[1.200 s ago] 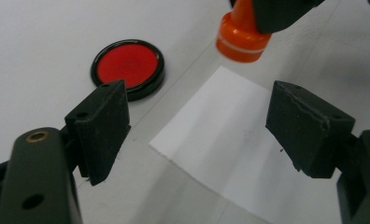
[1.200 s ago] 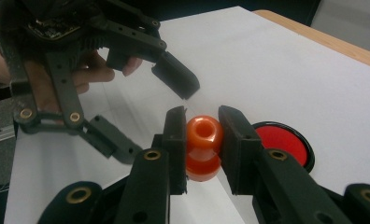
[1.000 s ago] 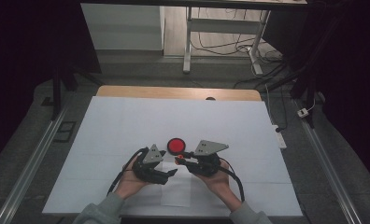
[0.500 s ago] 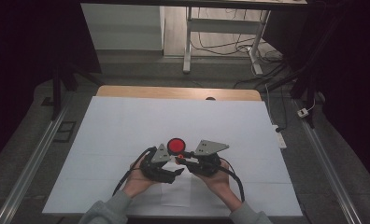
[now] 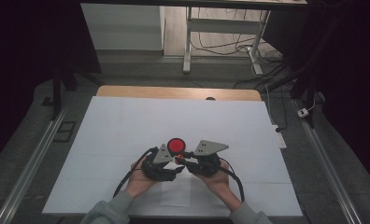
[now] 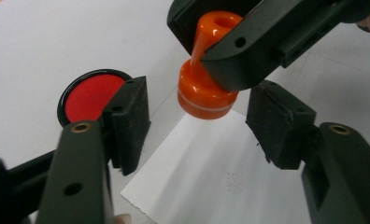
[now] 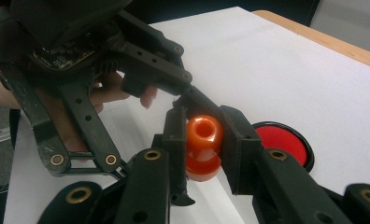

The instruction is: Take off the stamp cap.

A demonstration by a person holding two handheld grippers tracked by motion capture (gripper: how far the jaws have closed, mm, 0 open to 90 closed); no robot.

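Stamp (image 7: 202, 147) sits tight in our right gripper (image 7: 204, 140); our left gripper (image 6: 199, 121), jaws half closing around nothing, must hold the paper (image 6: 211, 177) next.

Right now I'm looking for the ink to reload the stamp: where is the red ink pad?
In the high view the red ink pad lies on the white table cover near its middle, just beyond both tongs, beside the orange stamp.

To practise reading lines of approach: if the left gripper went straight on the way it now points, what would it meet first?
Probably the orange stamp held by the right gripper; it stands between the left gripper pads, which have just been closing.
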